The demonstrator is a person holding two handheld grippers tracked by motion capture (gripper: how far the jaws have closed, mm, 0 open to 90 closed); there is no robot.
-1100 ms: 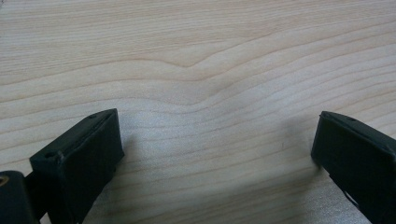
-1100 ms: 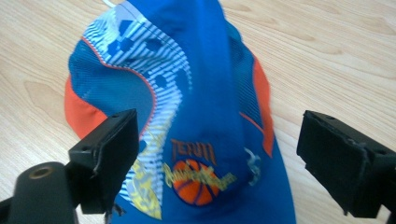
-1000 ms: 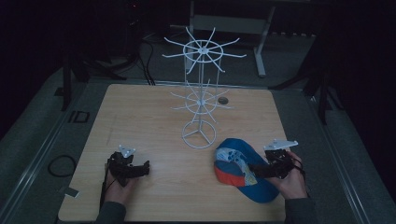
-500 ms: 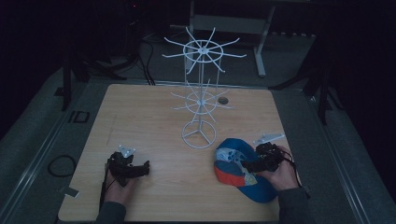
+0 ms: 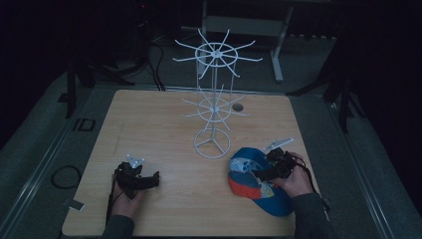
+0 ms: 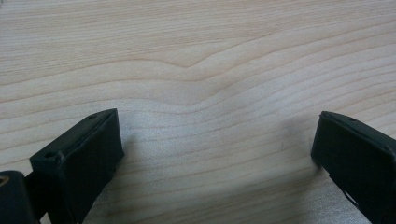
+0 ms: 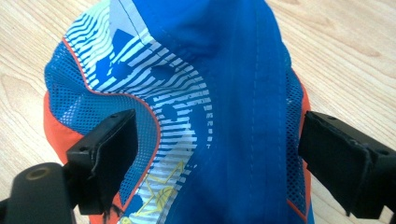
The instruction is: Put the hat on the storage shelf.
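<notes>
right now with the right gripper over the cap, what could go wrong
1. The right gripper is open and straddles the cap's wide crown. Closing here may pinch only loose fabric, so the cap could slip or fold.
2. The wire rack stands close behind the cap. A careless lift might knock its thin arms.
3. The left gripper is open over bare table, too far to steady the cap.

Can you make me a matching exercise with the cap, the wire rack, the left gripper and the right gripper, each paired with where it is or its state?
Things:
1. cap
2. wire rack
3. left gripper
4. right gripper

Places or states:
A. open over bare wood at the table's near left
B. stands upright mid-table, its arms bare
C. open, its fingers either side of the cap's crown
D. lies on the table at the near right, blue and orange

Pairs: 1-D, 2-B, 3-A, 4-C
</notes>
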